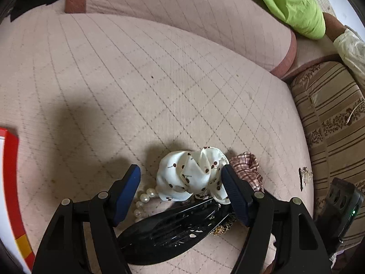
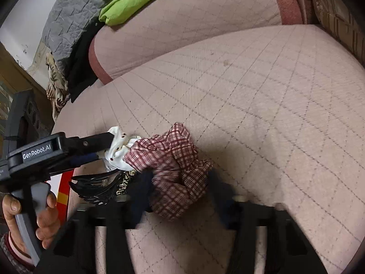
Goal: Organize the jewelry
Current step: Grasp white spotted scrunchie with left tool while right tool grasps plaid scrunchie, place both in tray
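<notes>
A white scrunchie with a cherry print (image 1: 189, 175) lies on the pink quilted cushion (image 1: 136, 91). My left gripper (image 1: 180, 171) stands open around it; the right fingertip touches the cloth and the left one is apart from it. Beside it lies a plaid scrunchie (image 1: 247, 167). In the right wrist view the plaid scrunchie (image 2: 173, 159) fills the gap of my right gripper (image 2: 180, 182), whose blurred fingers press it from both sides. A pearl bracelet (image 1: 142, 199), a black hair claw (image 1: 173, 226) and a gold piece (image 1: 220, 229) lie under the left gripper.
A red-rimmed white box (image 1: 11, 171) sits at the left edge. A small clip (image 1: 302, 178) lies near the cushion's right side, by a striped brown armrest (image 1: 330, 114). Green cloth (image 1: 292, 4) lies at the back. A hand (image 2: 45, 217) holds the left gripper's handle.
</notes>
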`<state>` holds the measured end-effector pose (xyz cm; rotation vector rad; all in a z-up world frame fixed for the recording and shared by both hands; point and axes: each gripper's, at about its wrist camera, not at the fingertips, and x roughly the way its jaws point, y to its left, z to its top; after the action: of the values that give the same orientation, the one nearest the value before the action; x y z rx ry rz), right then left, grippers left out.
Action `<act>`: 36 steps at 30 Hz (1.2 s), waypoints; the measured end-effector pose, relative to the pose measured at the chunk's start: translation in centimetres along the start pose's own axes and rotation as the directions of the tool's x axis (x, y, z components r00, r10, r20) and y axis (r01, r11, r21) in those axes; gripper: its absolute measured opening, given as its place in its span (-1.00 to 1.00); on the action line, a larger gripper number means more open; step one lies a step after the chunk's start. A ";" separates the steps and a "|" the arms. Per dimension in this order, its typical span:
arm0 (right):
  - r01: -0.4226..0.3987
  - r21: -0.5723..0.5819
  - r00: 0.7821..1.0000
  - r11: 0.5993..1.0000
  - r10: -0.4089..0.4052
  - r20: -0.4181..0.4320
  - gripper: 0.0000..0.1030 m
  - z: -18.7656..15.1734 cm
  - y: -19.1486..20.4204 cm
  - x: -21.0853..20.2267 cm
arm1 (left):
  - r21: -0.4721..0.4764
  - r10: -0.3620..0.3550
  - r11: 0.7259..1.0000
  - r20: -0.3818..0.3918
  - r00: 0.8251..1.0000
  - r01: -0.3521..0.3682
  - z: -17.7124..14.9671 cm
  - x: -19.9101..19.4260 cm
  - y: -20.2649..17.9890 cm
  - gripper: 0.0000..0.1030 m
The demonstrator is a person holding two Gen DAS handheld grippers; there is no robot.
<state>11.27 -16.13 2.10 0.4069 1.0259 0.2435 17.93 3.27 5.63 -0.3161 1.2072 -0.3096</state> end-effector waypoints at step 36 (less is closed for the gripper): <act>-0.107 -0.344 0.993 0.933 0.117 0.008 -0.79 -5.0 24.7 -3.4 | -0.211 0.254 0.958 0.316 0.914 -0.193 -5.6 -24.6 20.4 -0.71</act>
<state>5.05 5.87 13.33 0.1510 0.9112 0.5102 5.96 31.28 16.77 -0.3634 0.9168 0.0550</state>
